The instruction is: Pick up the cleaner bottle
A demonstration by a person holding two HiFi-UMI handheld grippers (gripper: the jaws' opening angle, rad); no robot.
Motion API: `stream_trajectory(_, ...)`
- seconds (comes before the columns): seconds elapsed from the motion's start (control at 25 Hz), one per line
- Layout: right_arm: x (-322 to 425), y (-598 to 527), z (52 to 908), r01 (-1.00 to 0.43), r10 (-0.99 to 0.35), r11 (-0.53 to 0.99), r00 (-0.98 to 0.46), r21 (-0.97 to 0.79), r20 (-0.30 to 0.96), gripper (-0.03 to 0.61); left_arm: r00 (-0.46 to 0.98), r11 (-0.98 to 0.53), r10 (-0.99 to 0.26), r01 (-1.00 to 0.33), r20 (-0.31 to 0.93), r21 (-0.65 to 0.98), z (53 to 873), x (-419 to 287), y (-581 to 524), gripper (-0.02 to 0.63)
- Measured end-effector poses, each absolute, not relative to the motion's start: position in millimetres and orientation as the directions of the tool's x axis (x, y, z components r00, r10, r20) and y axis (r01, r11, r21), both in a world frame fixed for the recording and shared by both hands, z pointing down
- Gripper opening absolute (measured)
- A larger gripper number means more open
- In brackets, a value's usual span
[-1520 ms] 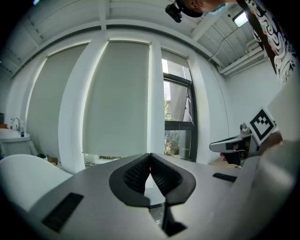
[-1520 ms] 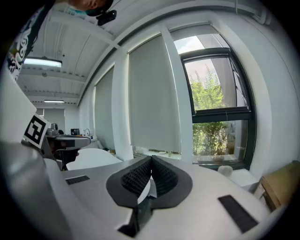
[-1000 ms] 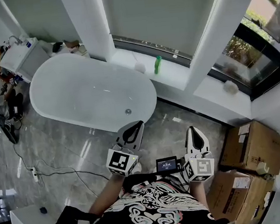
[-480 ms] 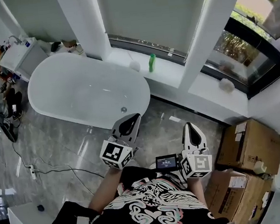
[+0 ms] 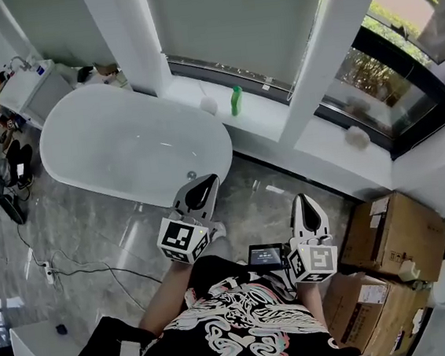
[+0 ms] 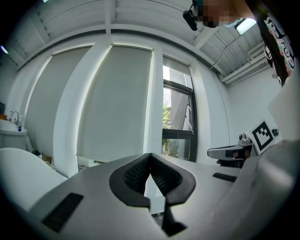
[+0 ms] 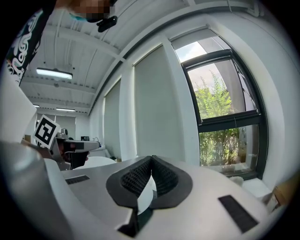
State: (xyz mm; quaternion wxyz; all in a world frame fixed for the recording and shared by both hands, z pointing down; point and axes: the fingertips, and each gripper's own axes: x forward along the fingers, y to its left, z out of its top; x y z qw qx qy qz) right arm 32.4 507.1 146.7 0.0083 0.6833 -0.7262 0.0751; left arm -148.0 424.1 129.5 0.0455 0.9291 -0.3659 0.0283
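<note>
Jaws closed and empty on my left gripper (image 5: 206,183) and right gripper (image 5: 304,202). I see the green plastic cleaner bottle (image 5: 236,101) upright at twelve o'clock.

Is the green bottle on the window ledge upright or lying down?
Upright: in the head view the green bottle stands on its base on the white window ledge, narrow top up.

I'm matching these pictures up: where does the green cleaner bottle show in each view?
Head view: the green cleaner bottle stands on the window ledge, above middle.
Left gripper view: not in it.
Right gripper view: not in it.
Shared landmark: the white bathtub, in all three views.
</note>
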Motion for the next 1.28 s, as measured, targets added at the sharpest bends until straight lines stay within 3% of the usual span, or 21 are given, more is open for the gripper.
stream_trajectory(1.28, 87.0, 131.3, 141.3, -0.999, -0.988, -0.028, 0.022, -0.039, 0.154, 0.026, 0.73, -0.737, -0.674, -0.674, 0.111, -0.044, 131.8, -95.9, 20.1, 0.017)
